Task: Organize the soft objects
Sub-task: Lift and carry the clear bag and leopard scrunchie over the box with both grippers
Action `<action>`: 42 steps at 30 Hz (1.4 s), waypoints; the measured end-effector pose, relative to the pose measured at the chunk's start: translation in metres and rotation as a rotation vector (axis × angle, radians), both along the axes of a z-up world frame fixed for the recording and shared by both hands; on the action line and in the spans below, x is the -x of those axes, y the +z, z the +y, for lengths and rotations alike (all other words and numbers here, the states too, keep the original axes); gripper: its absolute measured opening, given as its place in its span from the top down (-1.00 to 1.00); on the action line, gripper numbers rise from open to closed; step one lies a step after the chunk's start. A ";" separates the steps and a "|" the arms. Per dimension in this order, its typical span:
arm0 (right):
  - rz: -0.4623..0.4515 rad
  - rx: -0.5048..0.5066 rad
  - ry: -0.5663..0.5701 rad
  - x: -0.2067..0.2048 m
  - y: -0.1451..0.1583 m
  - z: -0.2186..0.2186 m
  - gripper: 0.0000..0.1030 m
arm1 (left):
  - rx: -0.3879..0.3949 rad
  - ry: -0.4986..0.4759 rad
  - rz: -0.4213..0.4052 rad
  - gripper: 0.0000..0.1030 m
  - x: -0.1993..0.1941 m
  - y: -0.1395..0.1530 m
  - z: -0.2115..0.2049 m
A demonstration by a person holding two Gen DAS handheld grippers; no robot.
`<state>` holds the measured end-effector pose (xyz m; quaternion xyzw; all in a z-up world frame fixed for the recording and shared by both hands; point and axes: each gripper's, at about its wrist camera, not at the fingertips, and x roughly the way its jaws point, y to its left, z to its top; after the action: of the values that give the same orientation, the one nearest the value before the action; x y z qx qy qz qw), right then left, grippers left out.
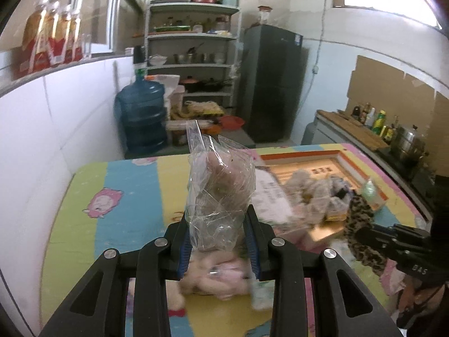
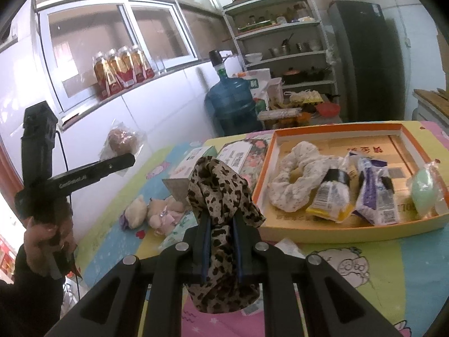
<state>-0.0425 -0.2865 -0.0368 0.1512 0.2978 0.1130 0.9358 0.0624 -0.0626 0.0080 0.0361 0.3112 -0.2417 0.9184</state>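
Note:
My left gripper (image 1: pixel 219 219) is shut on a clear plastic bag with a pinkish soft toy inside (image 1: pixel 221 185), held above the table; it also shows in the right wrist view (image 2: pixel 122 140). My right gripper (image 2: pixel 220 219) is shut on a leopard-print scrunchie (image 2: pixel 221 193), seen from the left wrist view too (image 1: pixel 362 224). The orange-rimmed cardboard tray (image 2: pixel 331 229) holds a white lace scrunchie (image 2: pixel 297 177), wrapped packets (image 2: pixel 373 191) and a green sponge in a bag (image 2: pixel 423 191). Small plush toys (image 2: pixel 157 210) lie on the colourful tablecloth, left of the tray.
Paper leaflets (image 2: pixel 233 154) lie behind the scrunchie. A white tiled wall (image 1: pixel 42 146) runs along the table's left side. A blue water jug (image 1: pixel 141 115), shelves (image 1: pixel 193 56) and a dark fridge (image 1: pixel 272 84) stand beyond the table.

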 end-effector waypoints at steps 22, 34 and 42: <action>-0.075 -0.031 -0.175 0.030 0.013 -0.098 0.72 | 0.081 -0.129 0.034 0.34 0.024 -0.003 -0.123; -0.094 -0.045 -0.234 0.027 0.012 -0.147 0.72 | 0.070 -0.175 0.067 0.34 0.014 -0.018 -0.181; -0.085 -0.058 -0.246 0.009 0.003 -0.171 0.72 | 0.047 -0.204 0.093 0.34 0.002 -0.032 -0.220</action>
<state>-0.0520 -0.4578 -0.0342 0.2089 0.2337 0.0122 0.9495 0.0605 -0.2824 -0.0241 0.0347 0.3423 -0.3425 0.8743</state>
